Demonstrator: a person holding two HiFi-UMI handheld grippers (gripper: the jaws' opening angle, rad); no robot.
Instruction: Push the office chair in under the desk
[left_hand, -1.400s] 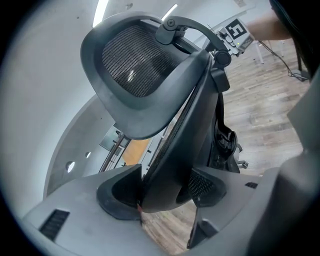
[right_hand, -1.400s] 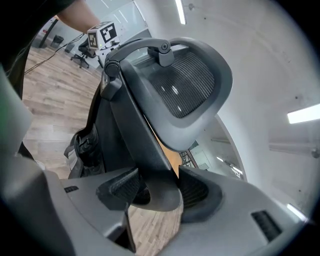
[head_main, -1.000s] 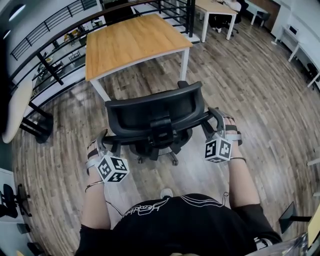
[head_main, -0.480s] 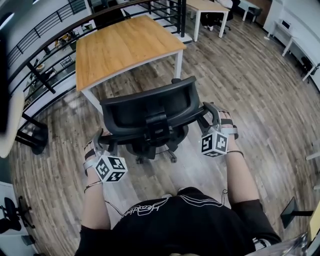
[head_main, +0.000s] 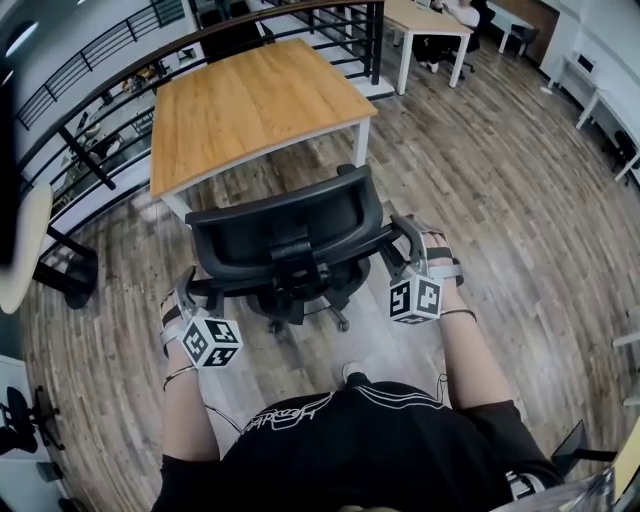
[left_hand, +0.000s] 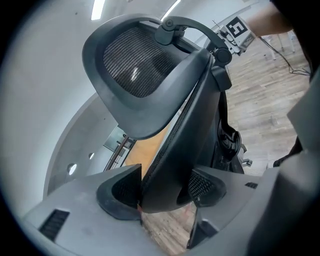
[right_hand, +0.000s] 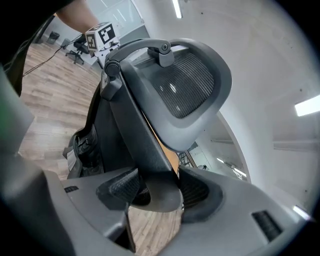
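Left tool (left_hand: 165, 192) and right tool (right_hand: 159, 192) clamped on the office chair (head_main: 290, 225)
Each grips a side edge of the backrest, whose long axis runs from one tool to the other; the chair faces the wooden tabletop (head_main: 255, 100) just ahead.

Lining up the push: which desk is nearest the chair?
The wood-topped desk straight ahead of the chair; the other desk stands farther back.

Head view looks steeply down on the chair (head_main: 285, 230) from behind, desk (head_main: 255, 95) at 12 o'clock. Both gripper views sit close against the chair's opposite side edges, facing upward, sharing its mesh panel (left_hand: 132, 70).
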